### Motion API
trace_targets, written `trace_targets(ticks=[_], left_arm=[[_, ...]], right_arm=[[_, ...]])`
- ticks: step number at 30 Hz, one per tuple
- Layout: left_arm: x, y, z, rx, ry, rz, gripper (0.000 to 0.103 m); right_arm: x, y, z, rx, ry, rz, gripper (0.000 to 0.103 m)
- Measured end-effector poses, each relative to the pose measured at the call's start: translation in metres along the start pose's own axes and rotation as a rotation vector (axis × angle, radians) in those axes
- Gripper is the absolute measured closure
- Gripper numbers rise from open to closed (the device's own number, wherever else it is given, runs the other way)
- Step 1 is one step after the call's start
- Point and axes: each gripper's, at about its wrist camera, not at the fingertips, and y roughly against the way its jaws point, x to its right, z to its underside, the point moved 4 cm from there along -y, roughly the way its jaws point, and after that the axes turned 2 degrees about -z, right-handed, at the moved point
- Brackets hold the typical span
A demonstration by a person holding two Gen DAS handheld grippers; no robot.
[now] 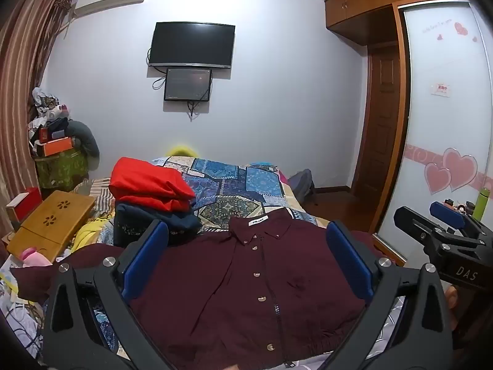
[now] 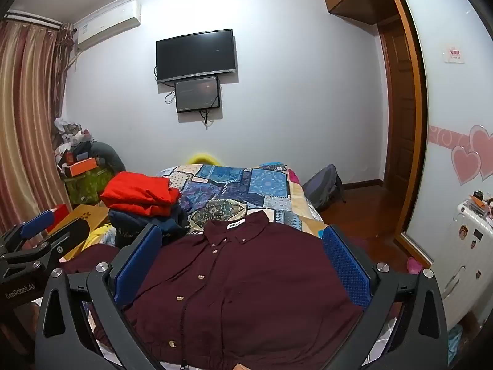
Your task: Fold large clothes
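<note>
Two folded garments sit stacked on the far left part of the bed (image 1: pixel 234 182): a red garment (image 1: pixel 151 185) on top of a dark navy garment (image 1: pixel 154 220), both resting on the patchwork quilt; by the curtain (image 1: pixel 21 92) in the left corner a green container (image 1: pixel 61 166) carries an orange box (image 1: pixel 57 146) and a heap of mixed things whose details are too small to tell. Nearer the cameras, a maroon button-up shirt (image 1: pixel 246 277) lies spread flat on the bed, front side up, buttons fastened down the placket, collar with its white label pointing toward the far wall and hem toward the viewer. Seen from the left wrist, the left hand-held gripper (image 1: pixel 246 265) hangs just above the shirt with its blue pads (image 1: pixel 144 256) spread wide, one over each side of the chest, nothing pinched between them. From the right wrist, the right hand-held gripper (image 2: pixel 242 265) likewise stands wide above the shirt, its pads framing the body of the garment without gripping it. Each tool shows at the edge of the other's view, side by side and apart. A dark television (image 1: pixel 191 44) hangs on the far wall with a smaller screen (image 1: pixel 188 84) right below it
</note>
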Motion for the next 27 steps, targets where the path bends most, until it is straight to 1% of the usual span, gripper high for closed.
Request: trace_targets(ticks=[5,19,20,27], left_arm=[[-0.002,-0.002,0.000,0.000,0.008,-0.018,0.000],[-0.018,-0.010,0.011,-0.009,0.046,-0.012,0.000],[-0.015,-0.009,0.006,-0.011,0.046,-0.014,0.000],[-0.019,-0.010,0.010,-0.014,0.061,-0.015,0.000]], right_arm=[[-0.001,-0.001,0.000,-0.005,0.000,0.001,0.000],[-0.006,-0.003,0.002,-0.011,-0.001,-0.005,0.000],[-0.006,-0.002,0.002,-0.012,-0.001,-0.004,0.000],[-0.007,-0.007,0.004,-0.023,0.000,-0.006,0.000]])
